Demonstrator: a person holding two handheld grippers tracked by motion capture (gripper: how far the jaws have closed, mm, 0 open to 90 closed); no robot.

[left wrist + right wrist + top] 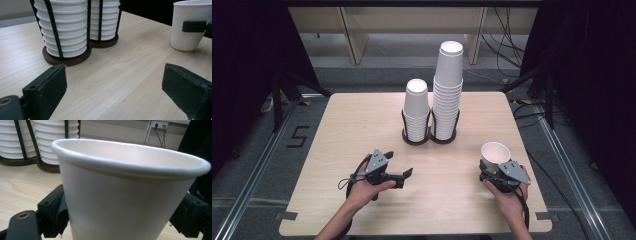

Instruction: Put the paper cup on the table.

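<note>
Right gripper (497, 169) clamps a single paper cup (495, 153) upright, mouth up, on the table (362, 125) near its right edge; left gripper (404, 177) waits well apart, jaws wide and empty, pointing toward it

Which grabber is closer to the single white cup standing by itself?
The right gripper: its jaws sit on both sides of the cup. The left gripper is open, far across the table from it.
</note>
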